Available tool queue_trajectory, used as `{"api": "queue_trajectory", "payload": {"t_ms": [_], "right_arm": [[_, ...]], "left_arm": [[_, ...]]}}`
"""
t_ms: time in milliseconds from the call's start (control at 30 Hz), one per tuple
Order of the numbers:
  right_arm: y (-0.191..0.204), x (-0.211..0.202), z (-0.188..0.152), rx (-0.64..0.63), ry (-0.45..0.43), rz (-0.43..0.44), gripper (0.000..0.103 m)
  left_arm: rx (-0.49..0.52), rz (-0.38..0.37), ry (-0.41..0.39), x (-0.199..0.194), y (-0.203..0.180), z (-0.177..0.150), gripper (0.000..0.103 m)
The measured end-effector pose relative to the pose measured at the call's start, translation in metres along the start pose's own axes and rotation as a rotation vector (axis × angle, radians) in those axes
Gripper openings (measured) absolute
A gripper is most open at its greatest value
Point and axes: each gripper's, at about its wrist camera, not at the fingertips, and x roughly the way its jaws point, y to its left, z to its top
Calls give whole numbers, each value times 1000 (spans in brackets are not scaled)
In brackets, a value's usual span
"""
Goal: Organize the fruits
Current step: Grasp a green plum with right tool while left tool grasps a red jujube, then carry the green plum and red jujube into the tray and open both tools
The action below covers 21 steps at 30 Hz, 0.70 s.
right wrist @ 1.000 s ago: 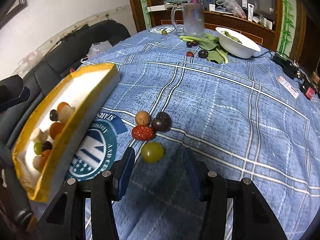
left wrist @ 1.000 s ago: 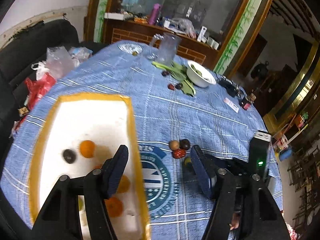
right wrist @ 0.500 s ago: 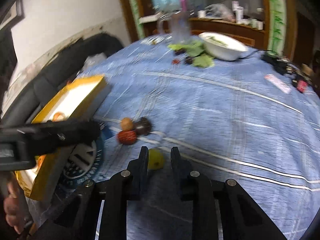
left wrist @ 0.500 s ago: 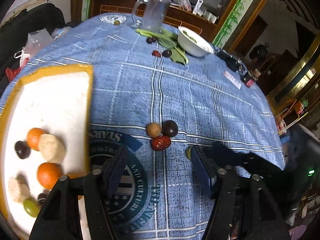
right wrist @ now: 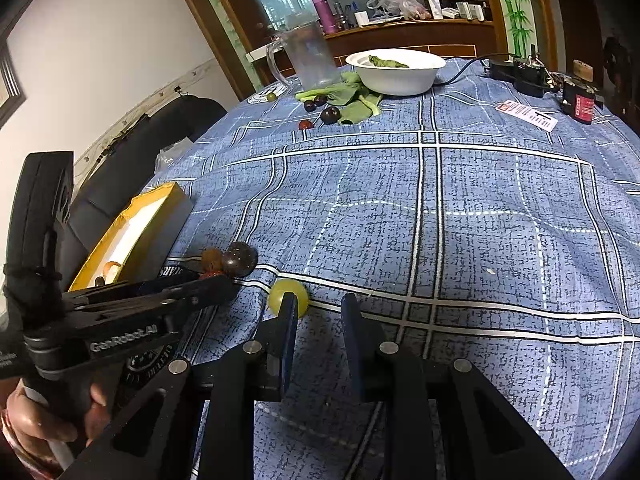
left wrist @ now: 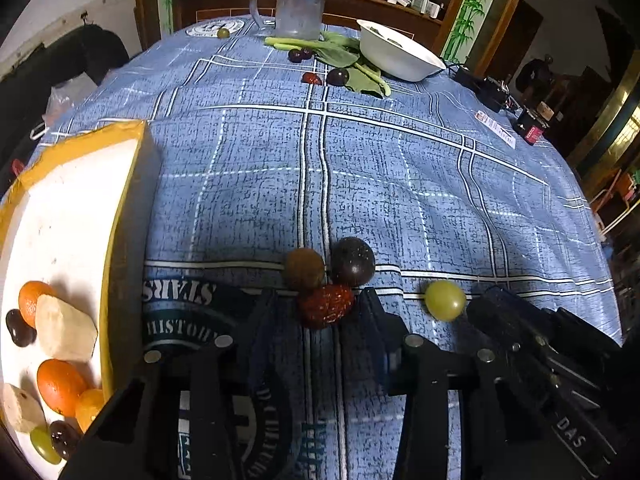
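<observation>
**Two grippers, two small fruits: close on the date squarely**

The left black two-finger gripper [left wrist: 326, 312] sits low on the blue plaid tablecloth [left wrist: 400, 184], its jaws apart with the wrinkled red date [left wrist: 325, 305] right between the fingertips. Touching the date on its far side are a round brown fruit [left wrist: 304, 269] and a dark speckled plum [left wrist: 353, 261]. To grip well, the jaws should meet the date across its middle, without nudging those two neighbours away.

The right black two-finger gripper [right wrist: 316, 312] also has its jaws apart. The round green grape [right wrist: 288, 298] lies at the tip of its left finger, partly hidden behind it and not centred in the gap. This gripper probably needs to shift left before closing, or the grape may roll off.

The yellow-rimmed white tray [left wrist: 124, 208] lies to the left, already holding oranges [left wrist: 60, 386], pale chunks and dark fruit. It is the likely destination.
</observation>
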Motion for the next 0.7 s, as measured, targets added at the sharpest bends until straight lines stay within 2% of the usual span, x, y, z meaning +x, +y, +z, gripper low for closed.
{"api": "queue_trajectory", "payload": {"t_ms": [33, 67, 167, 267, 433, 567, 700], "right_arm": [[0, 1, 0, 1, 4, 8, 24], [0, 1, 0, 3, 4, 16, 24], [1, 2, 0, 1, 2, 33, 26], [3, 5, -1, -10, 8, 45, 31], [10, 6, -3, -39, -4, 54, 39], [16, 15, 0, -59, 24, -2, 39], [29, 24, 1, -118, 50, -69, 39]], "left_arm": [[15, 13, -7, 0, -2, -1, 38], [27, 24, -13, 0, -3, -1, 28], [24, 11, -21, -2, -2, -4, 28], [5, 7, -36, -11, 1, -7, 28], [-33, -38, -93, -43, 13, -16, 28], [-82, -54, -128, -68, 34, -26, 28], [-125, -33, -165, -91, 60, -40, 28]]}}
